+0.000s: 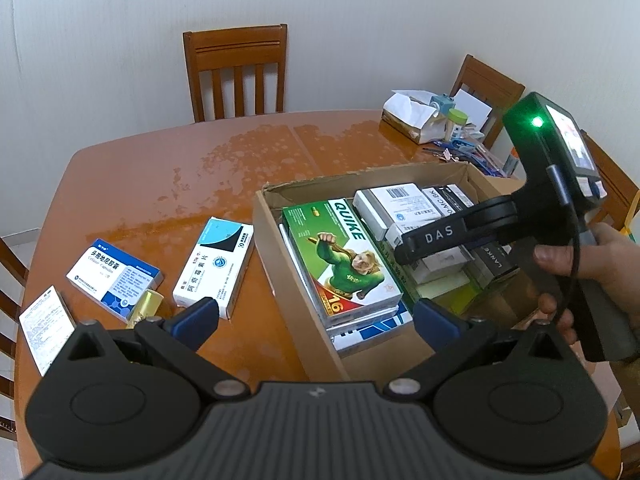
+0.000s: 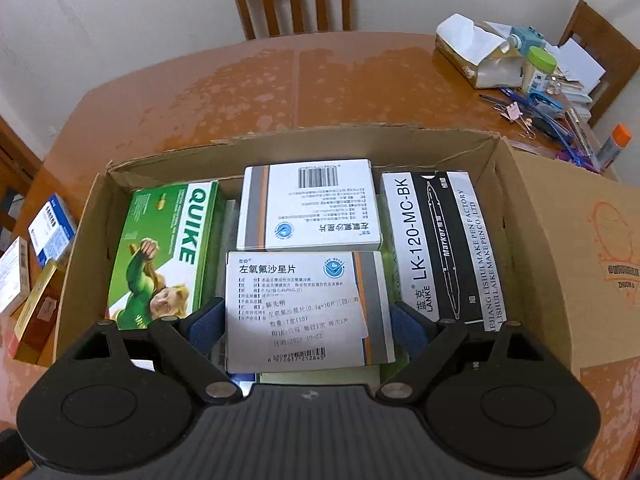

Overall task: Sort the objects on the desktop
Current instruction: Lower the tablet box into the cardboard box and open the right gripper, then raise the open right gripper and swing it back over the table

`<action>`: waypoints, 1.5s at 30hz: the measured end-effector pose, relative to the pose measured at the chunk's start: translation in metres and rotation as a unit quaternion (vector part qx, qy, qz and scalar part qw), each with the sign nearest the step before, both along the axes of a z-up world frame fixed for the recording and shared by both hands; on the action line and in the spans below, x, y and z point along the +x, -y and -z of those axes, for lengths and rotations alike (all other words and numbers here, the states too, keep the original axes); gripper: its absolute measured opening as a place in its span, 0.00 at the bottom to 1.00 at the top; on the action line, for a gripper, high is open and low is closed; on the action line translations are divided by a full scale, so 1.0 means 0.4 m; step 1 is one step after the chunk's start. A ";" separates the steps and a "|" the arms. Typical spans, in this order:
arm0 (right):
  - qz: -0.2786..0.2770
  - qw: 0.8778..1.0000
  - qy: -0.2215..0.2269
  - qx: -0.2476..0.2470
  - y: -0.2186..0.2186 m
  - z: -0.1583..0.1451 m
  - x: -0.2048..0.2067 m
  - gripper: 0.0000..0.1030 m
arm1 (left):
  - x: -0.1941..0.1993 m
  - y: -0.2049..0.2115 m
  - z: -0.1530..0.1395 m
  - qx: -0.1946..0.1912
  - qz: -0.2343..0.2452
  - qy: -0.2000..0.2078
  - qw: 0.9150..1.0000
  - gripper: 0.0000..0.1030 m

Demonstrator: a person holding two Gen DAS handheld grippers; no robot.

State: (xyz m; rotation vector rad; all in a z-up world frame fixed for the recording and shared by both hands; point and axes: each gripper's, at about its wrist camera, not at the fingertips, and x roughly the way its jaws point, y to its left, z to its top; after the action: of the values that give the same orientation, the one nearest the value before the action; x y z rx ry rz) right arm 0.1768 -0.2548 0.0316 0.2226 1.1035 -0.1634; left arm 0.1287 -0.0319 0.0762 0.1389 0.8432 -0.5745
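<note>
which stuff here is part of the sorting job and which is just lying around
Job: cardboard box; green QUIKE box; labelled white medicine box between the right gripper fingers; black marker box; blue-and-white box on the table.
Lying about: tissue pack; green-lidded jar; pens and clips; chair.

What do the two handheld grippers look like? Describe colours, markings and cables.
Both are black plastic with blue-padded fingers on round pivot housings. The right gripper, seen from the left wrist camera, carries white "DAS" lettering, a green indicator light, a small screen and a black cable looping past the bare hand.
</note>
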 end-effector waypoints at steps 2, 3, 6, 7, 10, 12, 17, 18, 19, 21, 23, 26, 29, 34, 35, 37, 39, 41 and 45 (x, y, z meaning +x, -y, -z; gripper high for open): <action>0.001 1.000 -0.001 -0.003 -0.003 0.000 0.004 0.88 | 0.001 0.001 0.001 0.001 0.000 -0.001 1.000 1.00; 0.001 1.000 -0.001 -0.005 -0.005 0.001 0.005 0.88 | 0.001 0.002 0.002 0.001 0.000 -0.001 1.000 1.00; 0.005 1.000 -0.002 -0.008 -0.006 0.003 0.009 0.88 | -0.001 0.003 0.002 0.002 0.002 -0.002 1.000 1.00; 0.006 1.000 -0.003 -0.009 -0.007 0.004 0.010 0.88 | -0.001 0.004 0.003 0.002 0.002 -0.002 1.000 1.00; 0.008 1.000 -0.004 -0.011 -0.009 0.003 0.011 0.88 | -0.001 0.004 0.004 0.001 0.003 -0.002 1.000 1.00; 0.011 1.000 -0.002 -0.008 -0.008 0.000 0.010 0.88 | -0.001 0.002 0.003 0.001 0.003 -0.002 1.000 1.00; 0.023 1.000 0.013 0.009 0.005 -0.027 -0.004 0.89 | -0.003 0.000 0.001 0.000 0.002 0.000 1.000 1.00; 0.025 0.999 0.019 0.018 0.011 -0.038 -0.009 0.89 | -0.003 -0.001 0.001 0.000 0.002 0.000 1.000 1.00; 0.028 0.999 0.025 0.030 0.018 -0.048 -0.015 0.89 | -0.004 -0.002 0.001 0.000 0.001 0.001 1.000 1.00; 0.031 0.997 0.032 0.070 0.037 -0.066 -0.030 0.93 | -0.004 -0.004 0.002 0.000 0.000 0.001 1.000 1.00; 0.030 0.991 0.030 0.128 0.055 -0.070 -0.044 0.93 | -0.004 -0.005 0.003 0.000 -0.002 0.000 1.000 1.00; 0.027 0.980 0.016 0.194 0.060 -0.057 -0.052 0.93 | -0.004 -0.004 0.006 0.002 -0.001 -0.001 1.000 1.00; 0.026 0.974 0.003 0.224 0.046 -0.034 -0.048 0.93 | -0.008 -0.005 0.004 0.003 0.000 0.001 1.000 1.00; 0.022 0.973 -0.009 0.230 0.017 -0.010 -0.034 0.93 | -0.005 -0.011 0.004 0.005 -0.006 0.001 1.000 1.00; 0.022 0.973 -0.010 0.229 0.014 -0.009 -0.031 0.93 | -0.004 -0.011 0.005 0.006 -0.007 0.000 1.000 1.00; 0.022 0.973 -0.012 0.229 0.012 -0.004 -0.026 0.93 | -0.003 -0.012 0.006 0.006 -0.008 0.000 1.000 1.00; 0.024 0.973 -0.015 0.227 0.016 0.001 -0.019 0.93 | -0.003 -0.012 0.006 0.006 -0.008 -0.001 1.000 1.00; 0.025 0.974 -0.015 0.226 0.020 0.003 -0.018 0.93 | -0.001 -0.011 0.007 0.007 -0.008 -0.001 1.000 1.00; 0.026 0.974 -0.016 0.224 0.024 0.004 -0.017 0.93 | 0.003 -0.012 0.010 0.008 -0.011 -0.001 1.000 1.00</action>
State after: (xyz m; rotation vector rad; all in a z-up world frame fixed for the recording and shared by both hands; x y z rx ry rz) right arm 0.1700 -0.2646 0.0301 0.6546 1.1577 0.0396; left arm 0.1299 -0.0270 0.0723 0.1435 0.8511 -0.5481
